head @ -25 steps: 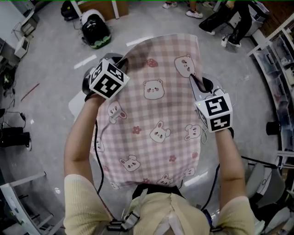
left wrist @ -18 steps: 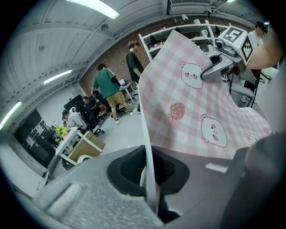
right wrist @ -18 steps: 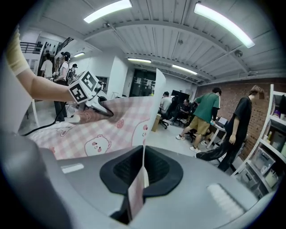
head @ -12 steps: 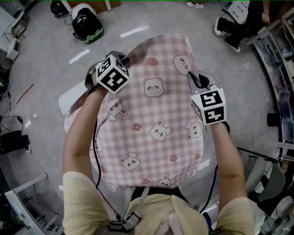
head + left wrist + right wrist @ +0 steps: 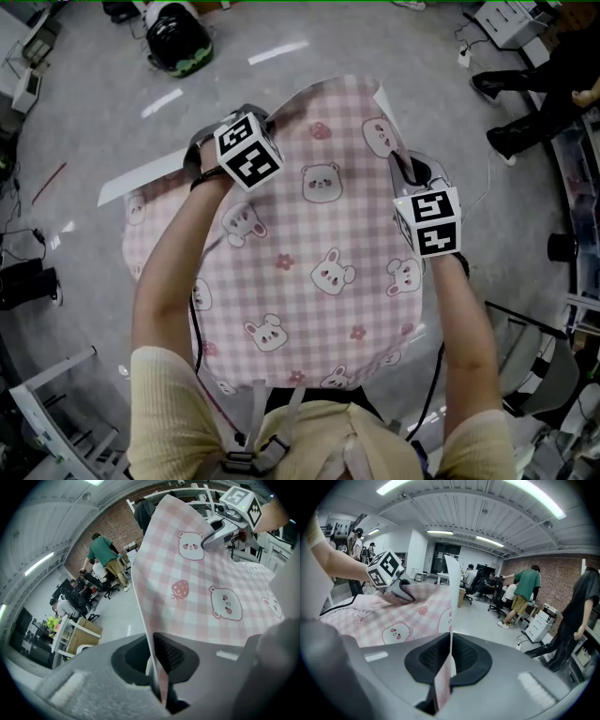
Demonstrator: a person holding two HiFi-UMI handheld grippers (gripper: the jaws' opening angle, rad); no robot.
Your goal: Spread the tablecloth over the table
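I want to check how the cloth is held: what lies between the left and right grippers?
Only the pink checked tablecloth, seen in the head view. The left gripper and right gripper each clamp its edge.

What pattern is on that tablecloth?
The tablecloth has pink-and-white checks with bears, rabbits and strawberries; clearest in the head view.

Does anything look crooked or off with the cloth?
The pink checked animal-print tablecloth isn't flat: pinched by the left gripper and right gripper, its far edge humps upward and a far corner curls over.
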